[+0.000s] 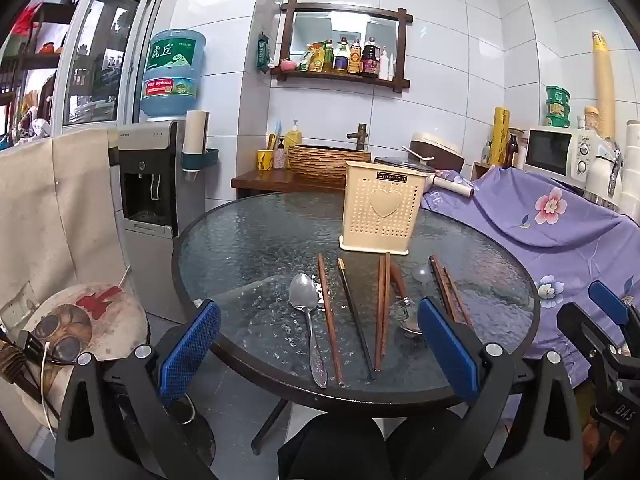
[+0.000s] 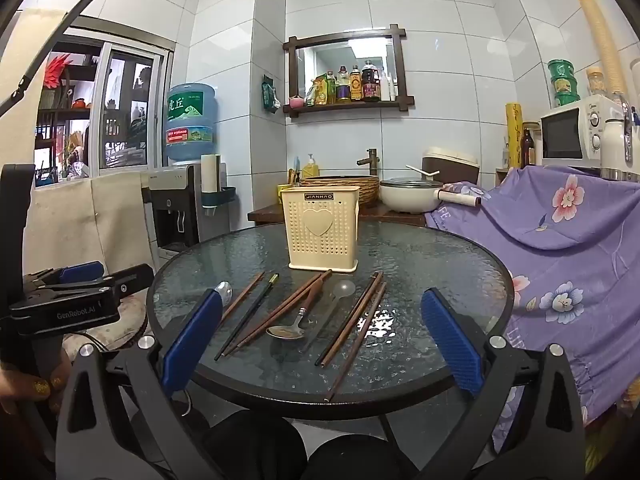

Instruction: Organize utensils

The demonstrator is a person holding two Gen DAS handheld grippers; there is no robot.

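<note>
A round desk (image 1: 248, 240) of rippled glass with a dark rim carries wooden chopsticks (image 1: 382, 304), a steel spoon (image 1: 306, 308) and a perforated cream plastic holder (image 1: 380, 208) standing behind them. Left claw (image 1: 320, 344) and right claw (image 2: 320, 336) hover wide open, empty, at the near edge.

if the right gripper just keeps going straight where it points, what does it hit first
Probably the wooden-handled spoon lying among the chopsticks on the glass table; the open right gripper tilts slightly downward towards it, though depth is hard to judge.
</note>
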